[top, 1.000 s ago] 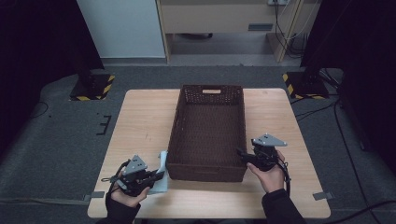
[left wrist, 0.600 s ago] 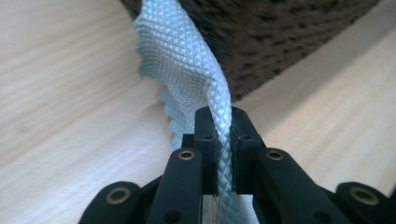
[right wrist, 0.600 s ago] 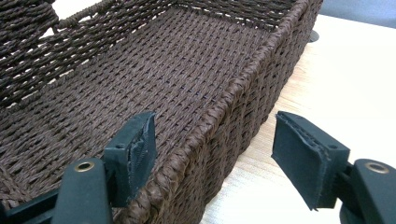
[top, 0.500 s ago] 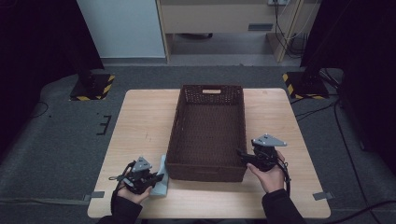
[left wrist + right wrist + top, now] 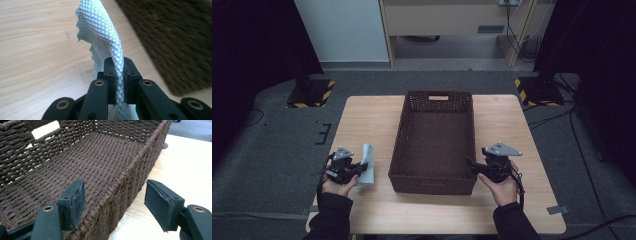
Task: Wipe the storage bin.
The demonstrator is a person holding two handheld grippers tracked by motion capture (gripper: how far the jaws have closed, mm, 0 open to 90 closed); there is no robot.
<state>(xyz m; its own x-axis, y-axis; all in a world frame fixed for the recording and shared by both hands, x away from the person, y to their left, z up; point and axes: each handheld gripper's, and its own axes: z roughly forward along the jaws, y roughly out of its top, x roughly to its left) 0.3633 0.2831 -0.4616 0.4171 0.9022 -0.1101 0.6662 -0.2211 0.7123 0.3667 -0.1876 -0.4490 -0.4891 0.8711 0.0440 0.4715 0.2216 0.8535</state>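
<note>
Between the left gripper's [image 5: 119,75] jaws: a pale grey cloth [image 5: 103,32], quilted in a diamond weave, pinched tight, pads pressed flat on both faces. Rising from the pinch, upright and curling, one ragged edge free above the table [image 5: 37,50]. In the high view, same gripper [image 5: 358,169] near the table's left front edge, held in the left hand [image 5: 337,184], dark sleeve below; cloth [image 5: 367,164] standing beside it, between gripper and basket [image 5: 434,185], apart from the basket's left wall.

Around the basket's right wall [image 5: 130,182]: right gripper [image 5: 115,205], jaws apart and straddling the rim, one pad inside over the woven floor, the other outside over the table [image 5: 190,162]. Pads clear of the wicker on both sides; jaws lately closing a little, wall between them, no grip yet. In the high view, right gripper [image 5: 474,166] at the basket's front right corner, grey three-cornered plate on top, right hand [image 5: 504,187] behind it, cable trailing to the wrist.

Basket: dark brown wicker, rectangular, handle slot in the far end wall, at the middle of the table [image 5: 372,115], long side running away from the person.

Table: light wood, on grey carpet [image 5: 277,145].
</note>
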